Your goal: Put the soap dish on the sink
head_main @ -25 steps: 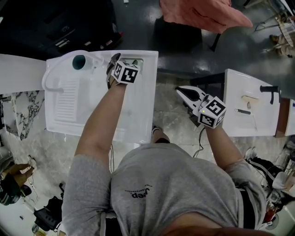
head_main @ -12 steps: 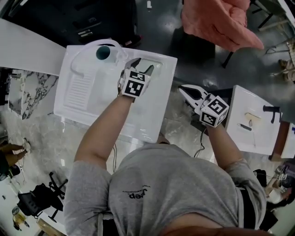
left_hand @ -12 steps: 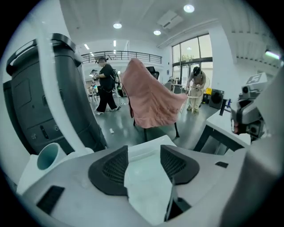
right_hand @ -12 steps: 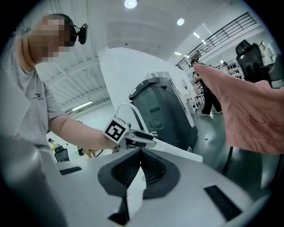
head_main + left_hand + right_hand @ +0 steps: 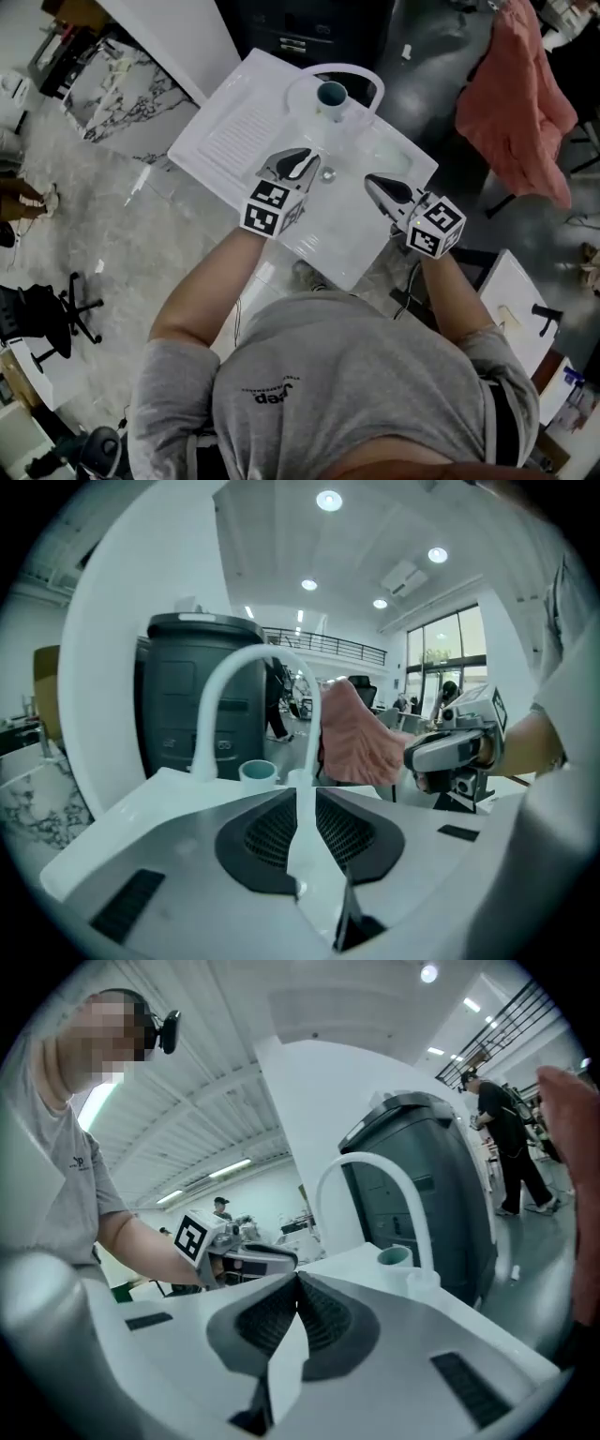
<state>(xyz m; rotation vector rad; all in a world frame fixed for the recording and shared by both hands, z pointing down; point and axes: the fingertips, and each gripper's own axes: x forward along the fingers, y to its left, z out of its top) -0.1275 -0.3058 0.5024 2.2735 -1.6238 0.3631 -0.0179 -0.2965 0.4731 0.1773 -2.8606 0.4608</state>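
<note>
Two empty grippers: left gripper [image 5: 305, 155] narrow, closing; right gripper [image 5: 371, 179] pressed together. Teal cup [image 5: 331, 94] on sink [image 5: 225, 155] rim.

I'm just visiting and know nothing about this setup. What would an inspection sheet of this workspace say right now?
Surface: white sink with a ribbed draining side.
Job's things: soap dish cannot be picked out; neither tongs holds it.
Clutter: teal cup beside the arched tap.
Tongs: left tongs over the sink, closing, nothing between; right tongs shut, empty.
Cables: thin dark cable hanging below the right tongs.
Surroundings: pink cloth, marble slab, office chair.
</note>
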